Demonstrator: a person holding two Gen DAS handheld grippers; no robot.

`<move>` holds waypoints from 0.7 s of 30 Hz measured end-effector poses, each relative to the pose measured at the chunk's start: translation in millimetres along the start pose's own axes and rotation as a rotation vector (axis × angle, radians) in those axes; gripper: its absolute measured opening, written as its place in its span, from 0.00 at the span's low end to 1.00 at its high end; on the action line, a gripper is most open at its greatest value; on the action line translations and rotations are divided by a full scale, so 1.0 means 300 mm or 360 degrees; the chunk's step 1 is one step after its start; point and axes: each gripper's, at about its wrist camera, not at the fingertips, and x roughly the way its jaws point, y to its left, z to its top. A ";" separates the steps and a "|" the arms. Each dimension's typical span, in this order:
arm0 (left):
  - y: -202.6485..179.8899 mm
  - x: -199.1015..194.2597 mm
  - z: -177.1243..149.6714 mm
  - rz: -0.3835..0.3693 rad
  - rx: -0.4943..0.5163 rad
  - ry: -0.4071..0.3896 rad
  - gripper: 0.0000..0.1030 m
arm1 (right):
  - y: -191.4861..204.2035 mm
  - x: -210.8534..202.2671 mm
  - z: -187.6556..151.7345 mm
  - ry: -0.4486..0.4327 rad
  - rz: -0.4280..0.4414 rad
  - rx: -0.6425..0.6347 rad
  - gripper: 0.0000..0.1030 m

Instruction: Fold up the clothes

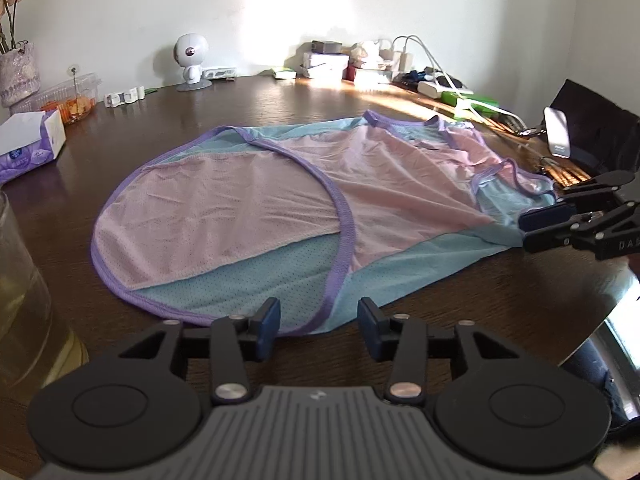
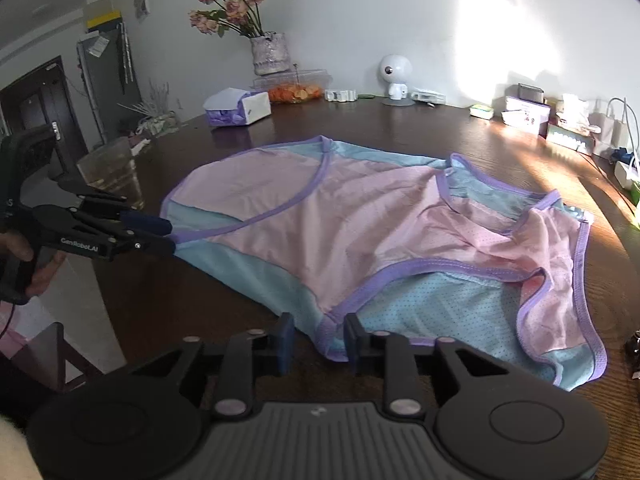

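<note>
A pink and light-blue mesh garment with purple trim (image 1: 304, 200) lies spread flat on the dark wooden table (image 1: 280, 100); it also shows in the right wrist view (image 2: 360, 232). My left gripper (image 1: 319, 328) is open, its fingers straddling the garment's near hem. My right gripper (image 2: 319, 344) is open, its fingers on either side of a purple-trimmed corner of the garment. The right gripper shows in the left wrist view (image 1: 528, 228) at the garment's right edge. The left gripper shows in the right wrist view (image 2: 170, 236) at the garment's left corner.
A tissue box (image 1: 30, 144), a plastic food container (image 1: 68, 98), a white robot figure (image 1: 191, 60), boxes and chargers (image 1: 360, 64) line the far edge. A glass (image 1: 20, 280) stands near left. A flower vase (image 2: 270, 52) stands by the wall.
</note>
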 end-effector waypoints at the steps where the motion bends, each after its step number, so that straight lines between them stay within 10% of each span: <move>1: -0.005 0.006 -0.001 0.0001 0.0005 0.0006 0.39 | 0.007 0.011 -0.004 0.0013 -0.0013 -0.0016 0.29; 3: -0.023 0.016 0.000 0.0033 0.0061 0.0004 0.05 | 0.022 0.033 -0.012 0.0039 -0.0040 -0.0049 0.16; 4: -0.026 0.019 0.007 0.0049 0.0067 0.0006 0.03 | 0.029 0.041 -0.014 0.0020 -0.0066 -0.0069 0.05; 17: -0.008 0.211 0.367 0.0461 -0.0001 -0.0246 0.02 | -0.161 0.129 0.292 -0.0140 -0.0294 -0.0069 0.03; 19: 0.026 0.247 0.387 0.0470 -0.0055 -0.0233 0.10 | -0.202 0.207 0.326 -0.0062 -0.0363 -0.0029 0.05; 21: 0.041 0.230 0.374 0.0506 -0.0138 -0.0196 0.52 | -0.233 0.235 0.330 -0.0006 -0.0426 -0.0007 0.09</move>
